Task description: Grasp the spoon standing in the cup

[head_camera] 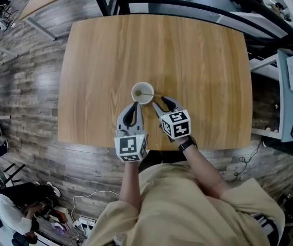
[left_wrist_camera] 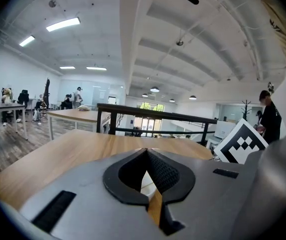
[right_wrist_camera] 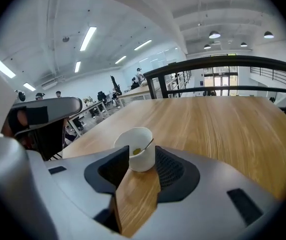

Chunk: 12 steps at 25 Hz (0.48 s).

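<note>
beige shirt (head_camera: 177,204) fills the bottom of the head view, and two bare forearms reach forward out of it: the left forearm (head_camera: 131,181) goes straight ahead, the right forearm (head_camera: 205,168) slants in from the right with a dark wristband (head_camera: 187,143) on it.

each hand carries one tool, two in all, both over the near edge of the bench (head_camera: 202,60). each has one marker cube, printed with black and white squares: the left cube (head_camera: 131,147) and the right cube (head_camera: 177,124).

the left hand-held gripper (head_camera: 134,105) is closed, its jaw tips meeting with nothing between them, and it points at the near side of the cup (head_camera: 142,93). the right hand-held gripper (head_camera: 160,102) is open. in its own view the cup stands just past its spread jaw tips, and the pads press on nothing.

one white cup stands upright on the bench, near the middle of the near edge. one spoon (right_wrist_camera: 147,145) stands in it, the thin handle leaning over the rim on the right-hand side, toward the right tool. a small yellowish spot shows inside the cup.

beyond the bench runs a black railing (head_camera: 187,6), and a plank floor (head_camera: 28,86) lies to the left.
</note>
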Tool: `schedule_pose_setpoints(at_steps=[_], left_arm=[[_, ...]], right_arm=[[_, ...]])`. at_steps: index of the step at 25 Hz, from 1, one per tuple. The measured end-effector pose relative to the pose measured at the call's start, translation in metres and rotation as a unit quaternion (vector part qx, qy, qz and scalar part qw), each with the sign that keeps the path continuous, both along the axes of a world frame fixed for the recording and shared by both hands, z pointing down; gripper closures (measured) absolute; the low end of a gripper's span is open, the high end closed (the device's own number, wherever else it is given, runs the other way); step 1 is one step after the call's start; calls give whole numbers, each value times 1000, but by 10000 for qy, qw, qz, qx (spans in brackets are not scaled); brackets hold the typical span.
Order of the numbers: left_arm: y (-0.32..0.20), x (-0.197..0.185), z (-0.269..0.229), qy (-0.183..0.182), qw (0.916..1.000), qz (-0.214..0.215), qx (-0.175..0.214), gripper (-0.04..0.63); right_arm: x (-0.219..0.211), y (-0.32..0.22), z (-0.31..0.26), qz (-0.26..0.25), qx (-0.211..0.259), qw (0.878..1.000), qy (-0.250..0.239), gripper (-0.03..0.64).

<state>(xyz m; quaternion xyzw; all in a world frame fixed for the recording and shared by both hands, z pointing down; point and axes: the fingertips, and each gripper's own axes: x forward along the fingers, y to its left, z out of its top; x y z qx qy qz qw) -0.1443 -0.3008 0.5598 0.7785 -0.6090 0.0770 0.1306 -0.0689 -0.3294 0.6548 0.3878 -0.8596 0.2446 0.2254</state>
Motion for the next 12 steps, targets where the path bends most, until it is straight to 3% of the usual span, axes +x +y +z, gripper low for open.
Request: schedule_pose_setpoints(at_steps=[7, 12], left_arm=[[-10, -10, 10, 28, 9999, -102, -97, 591], [-7, -17, 13, 103, 9997, -192, -142, 591]], right_arm=[[-8, -17, 14, 233, -253, 9989, -318, 479], [-5, -20, 15, 455, -258, 9978, -407, 558]])
